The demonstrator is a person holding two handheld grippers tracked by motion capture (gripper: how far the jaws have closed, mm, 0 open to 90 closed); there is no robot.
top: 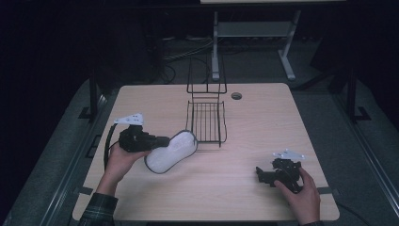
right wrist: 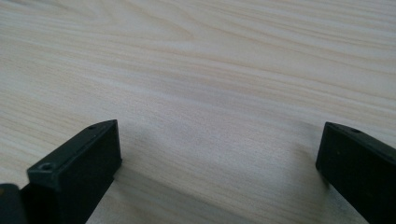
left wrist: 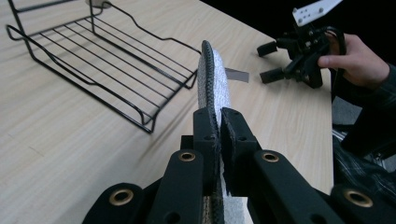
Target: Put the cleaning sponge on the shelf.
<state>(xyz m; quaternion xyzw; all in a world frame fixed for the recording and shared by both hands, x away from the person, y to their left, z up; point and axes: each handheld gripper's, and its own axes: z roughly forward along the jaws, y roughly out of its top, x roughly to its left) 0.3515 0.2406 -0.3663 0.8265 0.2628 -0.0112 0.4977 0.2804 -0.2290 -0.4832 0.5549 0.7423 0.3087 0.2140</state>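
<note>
The left hand-held gripper (top: 162, 140) is clamped on one end of a white insole (top: 171, 151) with a dark rim, which juts out past the jaws, held on edge above the bench (top: 254, 127) just in front of the black wire rack (top: 206, 121). The right hand-held gripper (top: 260, 175) rests well apart on the bench, jaws spread wide with nothing between.

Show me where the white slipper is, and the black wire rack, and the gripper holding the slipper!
slipper (top: 171, 151): high view, middle of its white sole.
wire rack (top: 206, 123): high view, its barred floor.
left gripper (left wrist: 218, 122): left gripper view, between its fingertips.
</note>
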